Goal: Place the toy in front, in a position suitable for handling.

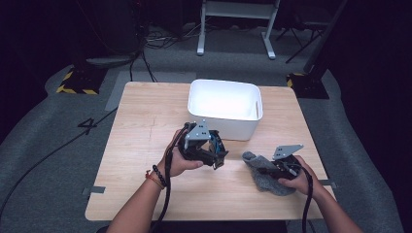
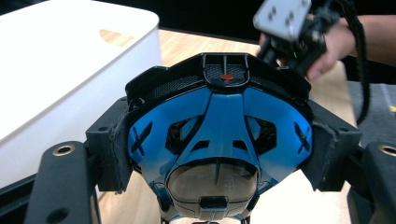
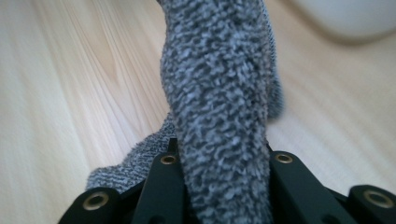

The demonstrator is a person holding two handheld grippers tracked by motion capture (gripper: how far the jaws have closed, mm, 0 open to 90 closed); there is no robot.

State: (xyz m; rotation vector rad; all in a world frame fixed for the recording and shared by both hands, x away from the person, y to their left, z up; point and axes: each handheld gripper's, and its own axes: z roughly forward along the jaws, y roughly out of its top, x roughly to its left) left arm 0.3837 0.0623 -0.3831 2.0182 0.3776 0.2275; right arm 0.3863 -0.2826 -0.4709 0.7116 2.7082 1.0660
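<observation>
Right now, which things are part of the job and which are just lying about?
In the job:
- blue-black object, clamped in left hand-held gripper
- grey cloth, pinched in right hand-held gripper
- white bin, probably the drop spot

Lying about:
- floor cables
- white frame legs behind the table

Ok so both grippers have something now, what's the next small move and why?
Probably lift the grey cloth off the table. The right gripper is pinched on it, and it still lies on the wood. The left gripper already holds the blue and black object beside the white bin.
</observation>
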